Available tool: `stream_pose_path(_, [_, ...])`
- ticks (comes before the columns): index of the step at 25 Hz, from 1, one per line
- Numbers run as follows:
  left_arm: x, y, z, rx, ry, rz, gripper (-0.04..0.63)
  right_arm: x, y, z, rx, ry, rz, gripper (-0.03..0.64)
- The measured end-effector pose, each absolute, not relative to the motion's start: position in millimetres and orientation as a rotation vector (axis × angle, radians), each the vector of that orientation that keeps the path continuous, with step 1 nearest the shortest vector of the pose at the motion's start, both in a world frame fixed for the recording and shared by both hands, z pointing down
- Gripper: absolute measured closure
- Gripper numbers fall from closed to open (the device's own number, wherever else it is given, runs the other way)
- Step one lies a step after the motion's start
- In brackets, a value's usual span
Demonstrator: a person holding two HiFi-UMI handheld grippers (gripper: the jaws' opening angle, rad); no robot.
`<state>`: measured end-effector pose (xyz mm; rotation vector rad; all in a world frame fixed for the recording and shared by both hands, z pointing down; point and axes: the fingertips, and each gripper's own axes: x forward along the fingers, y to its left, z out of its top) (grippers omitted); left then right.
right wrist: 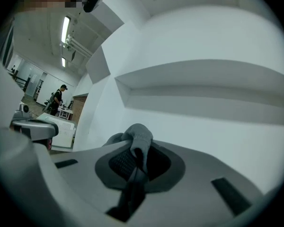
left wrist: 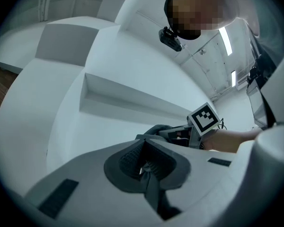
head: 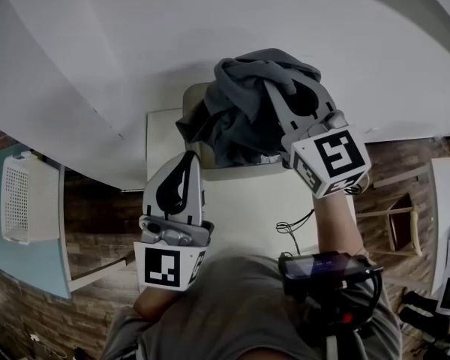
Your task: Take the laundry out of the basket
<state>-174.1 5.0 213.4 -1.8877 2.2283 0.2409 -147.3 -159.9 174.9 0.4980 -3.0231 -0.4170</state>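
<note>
From above, cannot see tips of right gripper (head: 281,100), buried in grey garment (head: 236,115); cannot make out distant person (right wrist: 57,98), too small.

My head camera looks steeply down on the left gripper (head: 187,157) and right gripper (head: 276,96), while each gripper camera looks closely along its jaws at the shared white wall (left wrist: 132,56).

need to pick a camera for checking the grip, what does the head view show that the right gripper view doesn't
Only the head view: the whole bunched grey garment, the white table under it, and the dark device at the wearer's chest.
Only the right gripper view: the jaws shut on a fold of the cloth seen close up, a standing person far off, and the ceiling lights.
Both: the right gripper holding the garment against white walls.
</note>
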Motion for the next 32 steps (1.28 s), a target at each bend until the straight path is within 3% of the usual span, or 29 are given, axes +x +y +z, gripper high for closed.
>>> stream_pose_path(5, [-136,8,189,-1.918,2.153,0.259,0.588,-93,-152,120,0.612,-3.086,-0.484,0.584])
stream_pose_path(12, [-156,1,207,-1.996,2.081,0.290,0.588,-86,-148,106,0.745,-3.057,-0.559,0.584])
stream_pose_path(17, [-106,-10,194,-2.061,1.994,0.305,0.588,-10,-148,85,0.895,-3.040,-0.584,0.584])
stream_pose_path(23, [-107,-21,204,-2.148,1.926,0.322,0.588,8,-150,93,1.036,-2.983,-0.580,0.584])
stream_pose_path(32, [-49,-41,200,-2.275,1.794,0.317,0.588,91,-156,105,1.229,-2.891,-0.522,0.584])
